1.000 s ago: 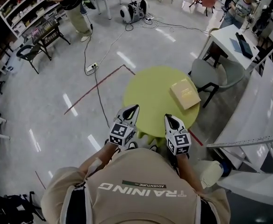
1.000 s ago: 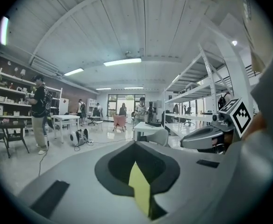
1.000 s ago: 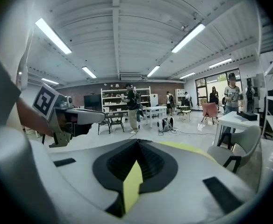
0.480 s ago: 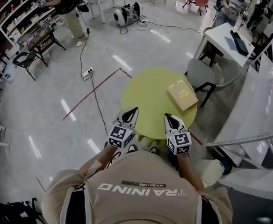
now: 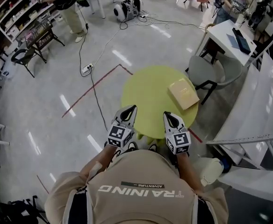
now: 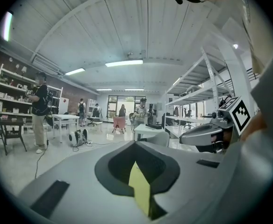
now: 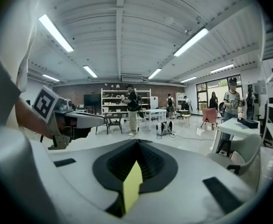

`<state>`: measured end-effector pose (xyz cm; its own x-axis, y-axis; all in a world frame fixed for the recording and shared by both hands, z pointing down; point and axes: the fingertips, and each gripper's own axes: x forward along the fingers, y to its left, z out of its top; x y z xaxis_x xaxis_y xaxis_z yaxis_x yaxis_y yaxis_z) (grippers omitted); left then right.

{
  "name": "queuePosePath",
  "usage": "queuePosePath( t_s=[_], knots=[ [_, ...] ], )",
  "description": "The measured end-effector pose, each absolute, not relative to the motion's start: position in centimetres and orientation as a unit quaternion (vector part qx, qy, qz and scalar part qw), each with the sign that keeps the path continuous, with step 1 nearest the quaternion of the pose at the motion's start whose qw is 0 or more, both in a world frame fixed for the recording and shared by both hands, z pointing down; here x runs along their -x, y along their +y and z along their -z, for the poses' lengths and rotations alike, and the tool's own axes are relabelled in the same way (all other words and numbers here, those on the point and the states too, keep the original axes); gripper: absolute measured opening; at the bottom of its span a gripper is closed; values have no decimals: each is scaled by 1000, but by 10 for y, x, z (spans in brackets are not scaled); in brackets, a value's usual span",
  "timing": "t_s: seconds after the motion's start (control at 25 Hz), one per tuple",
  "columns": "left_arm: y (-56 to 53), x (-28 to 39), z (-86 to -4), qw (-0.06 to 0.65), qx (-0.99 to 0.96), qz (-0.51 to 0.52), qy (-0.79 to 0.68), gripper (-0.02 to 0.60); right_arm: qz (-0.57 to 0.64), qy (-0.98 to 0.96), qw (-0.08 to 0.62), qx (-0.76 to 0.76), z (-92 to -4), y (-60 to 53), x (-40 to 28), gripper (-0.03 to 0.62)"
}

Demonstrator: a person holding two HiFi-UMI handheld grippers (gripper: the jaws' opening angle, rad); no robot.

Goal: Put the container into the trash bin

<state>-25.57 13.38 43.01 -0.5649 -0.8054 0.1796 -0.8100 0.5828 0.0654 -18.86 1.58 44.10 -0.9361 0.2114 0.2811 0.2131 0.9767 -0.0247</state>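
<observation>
The container is a flat tan box [image 5: 183, 93] lying on the right part of a round yellow-green table [image 5: 146, 87]. Both grippers hover side by side over the table's near edge, pointing at it. My left gripper [image 5: 132, 108] is shut and holds nothing; in the left gripper view its tips [image 6: 136, 143] meet. My right gripper [image 5: 166, 114] is also shut and empty, with its tips [image 7: 137, 140] together. The box lies beyond the right gripper, a little to the right of it. A pale round bin-like tub [image 5: 210, 171] stands on the floor by my right elbow.
A grey chair [image 5: 206, 73] stands just right of the table, with a white desk [image 5: 225, 36] behind it. White shelving [image 5: 262, 115] runs along the right. A cable [image 5: 96, 90] and red tape [image 5: 99, 85] cross the floor at left. People stand far back.
The head view has drifted slightly. Both grippers stay over the table's near edge, and the box has not moved.
</observation>
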Motion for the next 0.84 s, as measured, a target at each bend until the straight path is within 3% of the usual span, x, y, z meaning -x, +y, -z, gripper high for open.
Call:
queuePosePath(
  t_s=[0.84],
  knots=[
    [122, 275, -432, 87, -454, -4, -887, 2, 13, -983, 140, 119, -438, 8, 215, 2]
  ],
)
